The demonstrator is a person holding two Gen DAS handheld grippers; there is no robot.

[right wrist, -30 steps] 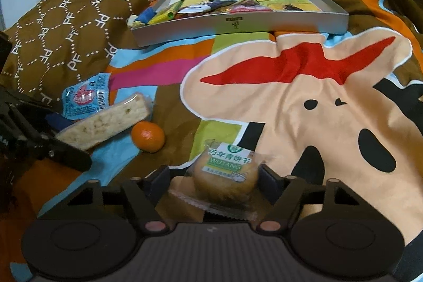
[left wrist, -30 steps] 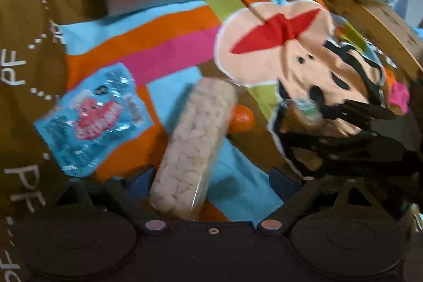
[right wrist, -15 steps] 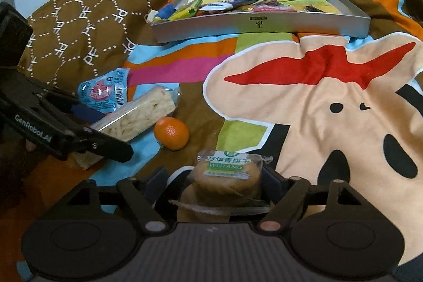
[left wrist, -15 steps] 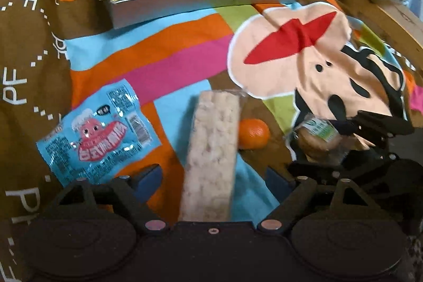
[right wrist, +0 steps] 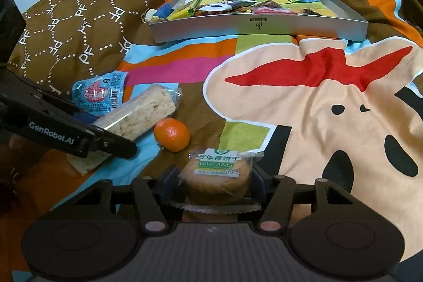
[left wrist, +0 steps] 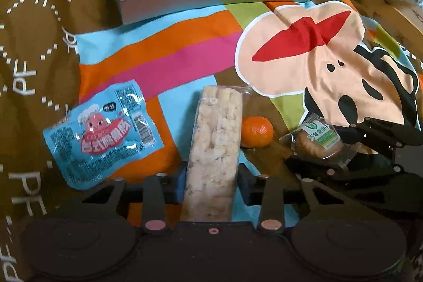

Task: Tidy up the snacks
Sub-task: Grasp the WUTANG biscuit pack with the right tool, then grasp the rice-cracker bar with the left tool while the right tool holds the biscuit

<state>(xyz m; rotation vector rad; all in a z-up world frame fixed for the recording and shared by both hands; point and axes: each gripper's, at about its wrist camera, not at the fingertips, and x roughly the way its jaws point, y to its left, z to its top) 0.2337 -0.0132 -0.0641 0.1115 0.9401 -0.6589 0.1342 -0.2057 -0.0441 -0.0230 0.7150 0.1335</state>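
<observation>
Left gripper: jaws just closed onto the rice bar, pads pressing both sides. Right gripper: jaws just closed, clamped on the round cake, label "WUTANG". Both lie beside the tangerine. Left gripper's arm reads "GenRobot.AI".

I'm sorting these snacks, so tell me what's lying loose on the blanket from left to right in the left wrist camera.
Blue sausage packet → rice crispy bar → mandarin → wrapped round cake.
</observation>
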